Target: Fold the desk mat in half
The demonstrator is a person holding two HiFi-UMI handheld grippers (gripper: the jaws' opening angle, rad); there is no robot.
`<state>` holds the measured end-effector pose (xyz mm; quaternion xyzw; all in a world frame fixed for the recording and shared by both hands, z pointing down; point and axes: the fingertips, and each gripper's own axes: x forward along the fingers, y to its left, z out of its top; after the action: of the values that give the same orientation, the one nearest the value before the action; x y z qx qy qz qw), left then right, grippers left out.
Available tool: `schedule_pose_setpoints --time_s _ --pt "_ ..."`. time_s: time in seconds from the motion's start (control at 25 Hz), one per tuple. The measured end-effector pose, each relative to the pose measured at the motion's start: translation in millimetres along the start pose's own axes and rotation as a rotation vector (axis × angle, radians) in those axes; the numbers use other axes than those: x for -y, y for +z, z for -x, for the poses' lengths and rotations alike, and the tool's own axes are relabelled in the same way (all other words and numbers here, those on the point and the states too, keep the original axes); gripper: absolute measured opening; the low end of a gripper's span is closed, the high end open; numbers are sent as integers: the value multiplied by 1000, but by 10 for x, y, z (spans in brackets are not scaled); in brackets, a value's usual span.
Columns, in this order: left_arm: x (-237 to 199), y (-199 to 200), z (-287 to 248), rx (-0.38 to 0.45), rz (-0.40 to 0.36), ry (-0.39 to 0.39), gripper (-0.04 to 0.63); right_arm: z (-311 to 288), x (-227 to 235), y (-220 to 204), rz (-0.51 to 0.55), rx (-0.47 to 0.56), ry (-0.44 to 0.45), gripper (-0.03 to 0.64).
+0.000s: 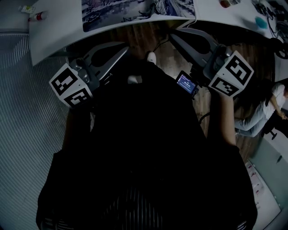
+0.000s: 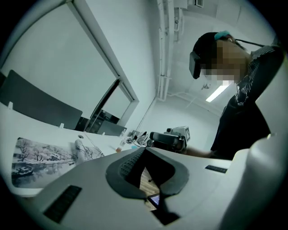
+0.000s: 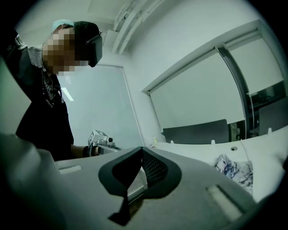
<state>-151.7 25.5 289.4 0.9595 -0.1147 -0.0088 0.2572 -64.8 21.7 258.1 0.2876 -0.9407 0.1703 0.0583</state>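
The left hand-held gripper (image 1: 124,48) and the right hand-held gripper (image 1: 174,36) both have their jaws together on nothing. They are held level before the person's body, just short of the worktop (image 1: 58,27), probably because no grasp has begun. The desk mat (image 1: 135,11) lies flat and unfolded there, its near edge seemingly along the rim, where jaws could pinch it.

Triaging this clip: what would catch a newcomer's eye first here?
The left claw and right claw stand out, both shut and empty, held before the person's dark torso in the head view. Beyond them, the illustrated desk mat lies on the white desk, neither claw touching it.
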Motion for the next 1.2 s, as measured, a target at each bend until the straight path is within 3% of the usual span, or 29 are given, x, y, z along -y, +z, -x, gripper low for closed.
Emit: schedule_pose_setpoints --time_s 0.72,0.92,1.2 --pt "-631 585 -968 -18 -24 90 8 113 1379 436 -8 68 71 4" --pt "-784 559 -1342 -79 -32 107 9 226 1739 428 -33 84 74 5" --pt "-952 642 -1784 -84 -15 103 8 419 2180 413 -57 102 73 5"
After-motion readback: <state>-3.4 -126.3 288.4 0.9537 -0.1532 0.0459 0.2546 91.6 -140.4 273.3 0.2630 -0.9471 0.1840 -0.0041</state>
